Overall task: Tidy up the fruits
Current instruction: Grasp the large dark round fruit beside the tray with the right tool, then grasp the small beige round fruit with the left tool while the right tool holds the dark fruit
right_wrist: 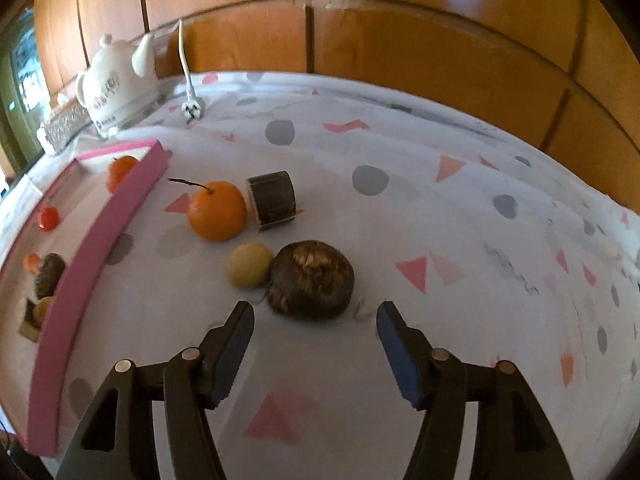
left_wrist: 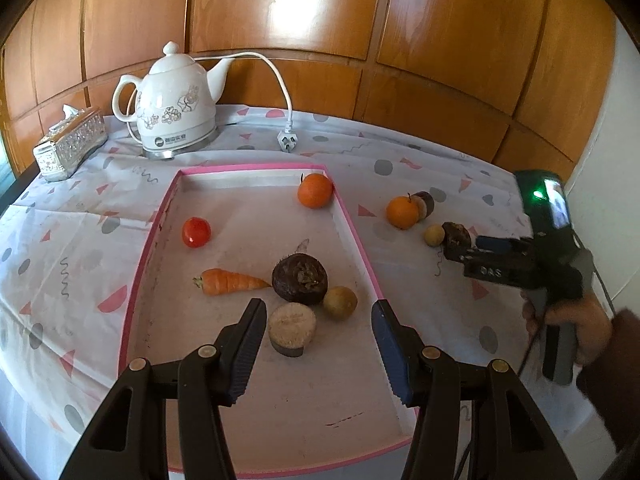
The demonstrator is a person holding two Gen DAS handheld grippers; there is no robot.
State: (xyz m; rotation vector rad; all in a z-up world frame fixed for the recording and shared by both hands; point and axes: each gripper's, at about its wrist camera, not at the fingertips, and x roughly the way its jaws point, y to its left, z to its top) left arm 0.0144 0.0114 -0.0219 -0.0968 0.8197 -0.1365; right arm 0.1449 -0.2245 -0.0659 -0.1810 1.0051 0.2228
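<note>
Between my right gripper (right_wrist: 315, 318)'s wide, empty jaws sits a dark water chestnut (right_wrist: 311, 279), seemingly untouched. Left gripper (left_wrist: 319, 320) gapes empty over the pink tray (left_wrist: 352, 232), whose near edge is cut off. Patterned tablecloth (right_wrist: 420, 208), wood panelling (left_wrist: 280, 12); kettle (left_wrist: 172, 108) label unreadable.

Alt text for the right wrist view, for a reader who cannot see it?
The open right gripper hovers just short of a dark brown round fruit on a patterned tablecloth. Beyond lie a small yellowish fruit, an orange and a dark cut piece; the pink-rimmed tray sits left.
</note>
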